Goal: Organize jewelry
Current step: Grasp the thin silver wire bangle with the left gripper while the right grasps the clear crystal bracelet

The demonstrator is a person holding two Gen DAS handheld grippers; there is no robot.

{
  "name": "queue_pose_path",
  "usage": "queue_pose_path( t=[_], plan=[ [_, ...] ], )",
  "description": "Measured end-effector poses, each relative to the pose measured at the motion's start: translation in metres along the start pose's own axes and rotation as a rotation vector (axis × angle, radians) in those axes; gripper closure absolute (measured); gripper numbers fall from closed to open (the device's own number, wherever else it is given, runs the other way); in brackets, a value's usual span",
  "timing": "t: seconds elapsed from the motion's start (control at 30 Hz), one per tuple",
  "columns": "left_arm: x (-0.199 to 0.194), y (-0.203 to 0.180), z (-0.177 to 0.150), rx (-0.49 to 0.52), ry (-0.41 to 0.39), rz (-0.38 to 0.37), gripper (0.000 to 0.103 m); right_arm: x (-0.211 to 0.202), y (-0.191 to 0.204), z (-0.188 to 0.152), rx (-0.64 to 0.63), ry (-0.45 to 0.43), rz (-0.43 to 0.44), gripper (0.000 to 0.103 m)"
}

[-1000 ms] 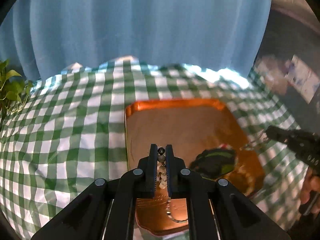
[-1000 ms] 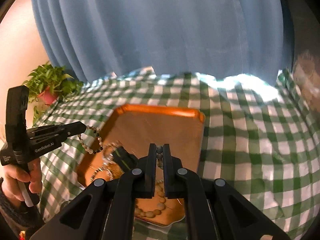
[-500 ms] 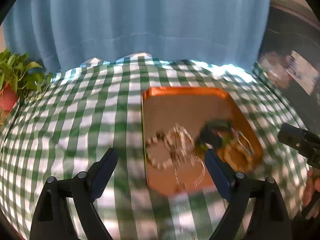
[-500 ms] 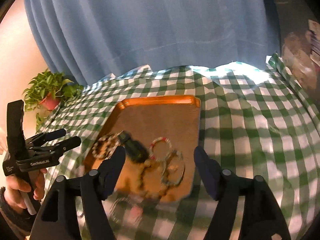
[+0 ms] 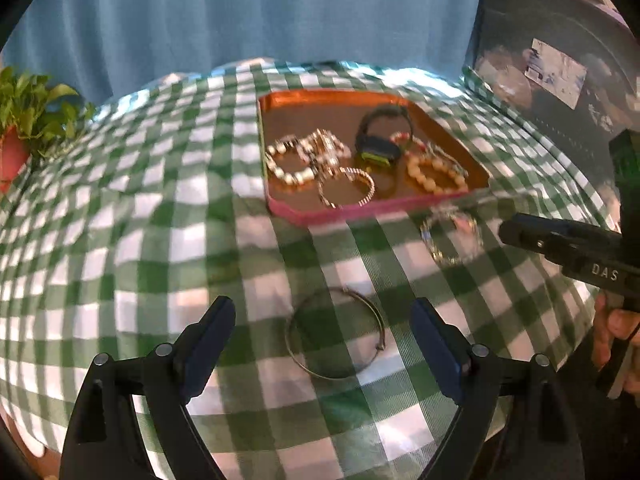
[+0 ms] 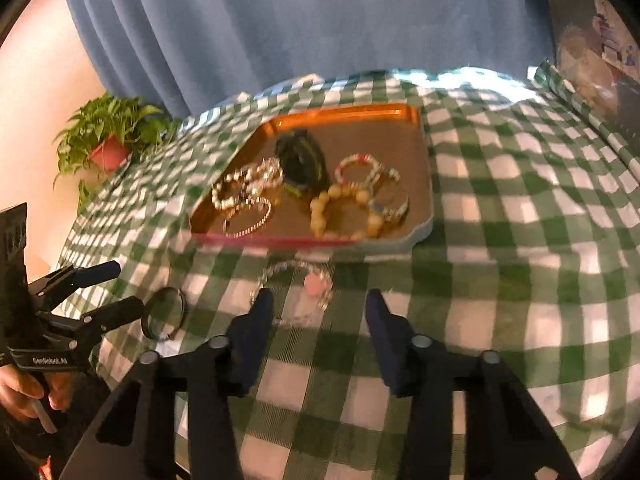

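most pieces lie in the tray point(image 5: 476, 168); bangle point(image 5: 336, 334) and bracelet point(image 6: 294, 292) wait at 6 o'clock. left gripper point(image 5: 322, 344) jaws open, right gripper point(image 6: 320, 320) jaws closing, empty.

Lying flat on the green-checked worktop point(image 5: 160, 240) just before an orange tray point(image 5: 472, 164) heaped with beaded bracelets point(image 5: 436, 176) and a dark watch point(image 5: 376, 148): a thin metal bangle point(image 5: 336, 334) and a sparkly bracelet point(image 5: 450, 236) with a pink stone.
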State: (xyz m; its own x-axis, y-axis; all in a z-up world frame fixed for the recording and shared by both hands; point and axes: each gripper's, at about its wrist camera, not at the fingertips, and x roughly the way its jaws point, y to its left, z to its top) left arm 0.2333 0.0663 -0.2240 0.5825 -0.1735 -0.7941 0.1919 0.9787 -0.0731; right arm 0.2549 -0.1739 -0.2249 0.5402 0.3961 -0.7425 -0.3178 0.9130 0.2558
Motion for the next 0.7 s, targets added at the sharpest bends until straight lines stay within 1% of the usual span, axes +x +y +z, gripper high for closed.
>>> queue_pose_path(
  t=[0.1, 0.13, 0.2, 0.23, 0.3, 0.37, 0.47, 0.5, 0.57, 0.7],
  plan=[
    [0.013, -0.003, -0.006, 0.002, 0.034, -0.033, 0.014, 0.007, 0.000, -0.002, 0.003, 0.014, 0.003, 0.062],
    [0.018, -0.003, -0.008, 0.004, 0.044, -0.033, 0.015, 0.009, -0.001, -0.002, 0.004, 0.018, 0.003, 0.062],
    [0.026, -0.002, -0.012, 0.000, 0.052, -0.019, 0.015, 0.015, -0.002, -0.001, 0.007, 0.026, 0.003, 0.062],
    [0.026, -0.002, -0.013, 0.006, 0.030, 0.000, 0.015, 0.017, -0.002, 0.000, 0.009, 0.029, 0.005, 0.062],
    [0.029, -0.001, -0.012, 0.008, 0.030, 0.048, 0.018, 0.022, -0.002, 0.000, 0.005, 0.033, 0.003, 0.062],
    [0.027, 0.000, -0.009, -0.016, 0.012, 0.081, 0.041, 0.027, 0.000, 0.000, -0.002, 0.037, -0.003, 0.062],
    [0.027, 0.010, -0.004, -0.082, 0.024, 0.052, 0.041, 0.031, 0.006, -0.002, -0.045, 0.018, -0.054, 0.062],
    [0.028, 0.012, -0.003, -0.094, 0.022, 0.048, 0.041, 0.034, 0.008, -0.002, -0.048, 0.024, -0.054, 0.062],
    [0.028, 0.013, -0.001, -0.093, 0.023, 0.051, 0.041, 0.036, 0.010, -0.002, -0.055, 0.020, -0.059, 0.062],
    [0.029, 0.013, 0.000, -0.099, 0.023, 0.046, 0.041, 0.042, 0.018, 0.003, -0.113, 0.036, -0.093, 0.062]
  ],
)
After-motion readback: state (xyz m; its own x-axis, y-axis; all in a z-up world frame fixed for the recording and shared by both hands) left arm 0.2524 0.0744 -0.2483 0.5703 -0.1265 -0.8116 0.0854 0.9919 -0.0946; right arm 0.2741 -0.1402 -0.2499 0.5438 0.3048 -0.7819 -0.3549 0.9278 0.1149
